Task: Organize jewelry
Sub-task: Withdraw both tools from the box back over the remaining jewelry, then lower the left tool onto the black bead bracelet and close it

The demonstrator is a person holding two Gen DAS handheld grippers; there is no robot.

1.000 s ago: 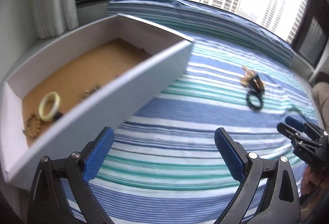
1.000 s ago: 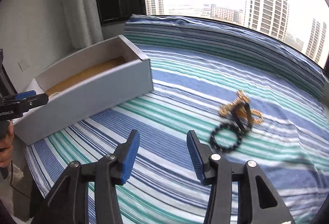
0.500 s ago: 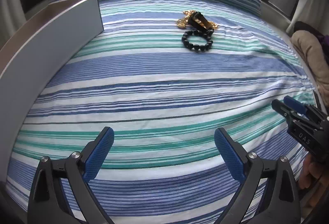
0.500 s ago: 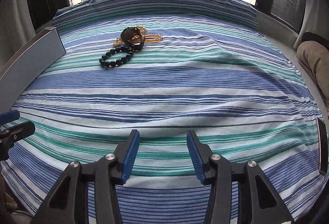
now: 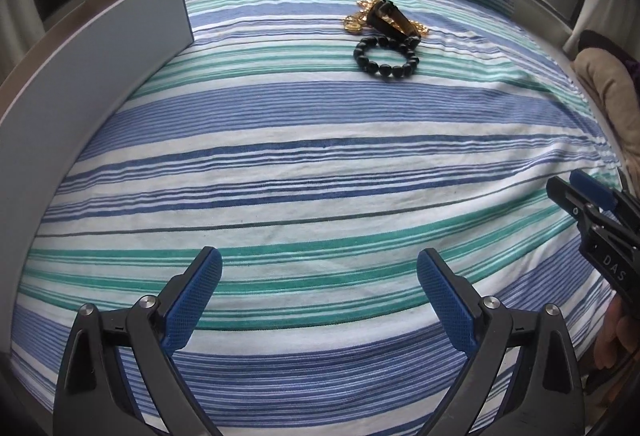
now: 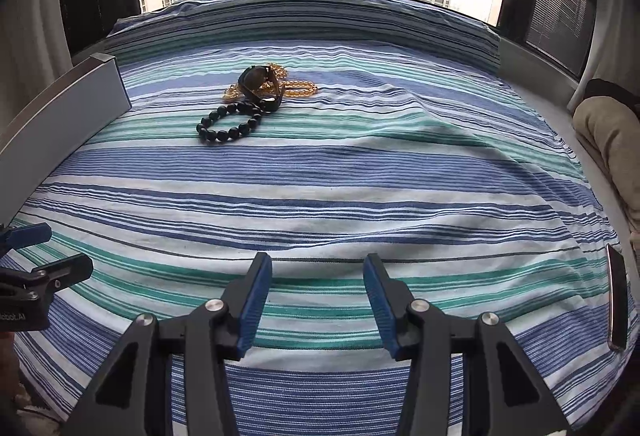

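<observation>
A bed with a blue, teal and white striped sheet (image 5: 320,140) carries a grey box (image 5: 100,68), a black beaded bracelet (image 5: 386,56), a gold bead chain (image 6: 298,89) and a dark bangle (image 6: 260,86).

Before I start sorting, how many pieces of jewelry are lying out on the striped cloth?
3: a black bead bracelet, a dark bangle touching it behind, and a gold bead strand under the bangle. The pile may hide more; the box interior isn't visible.

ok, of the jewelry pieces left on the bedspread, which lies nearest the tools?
The black bead bracelet. It lies flat at the near edge of the pile; the dark bangle and gold bead strand sit behind it, toward the window.
</observation>
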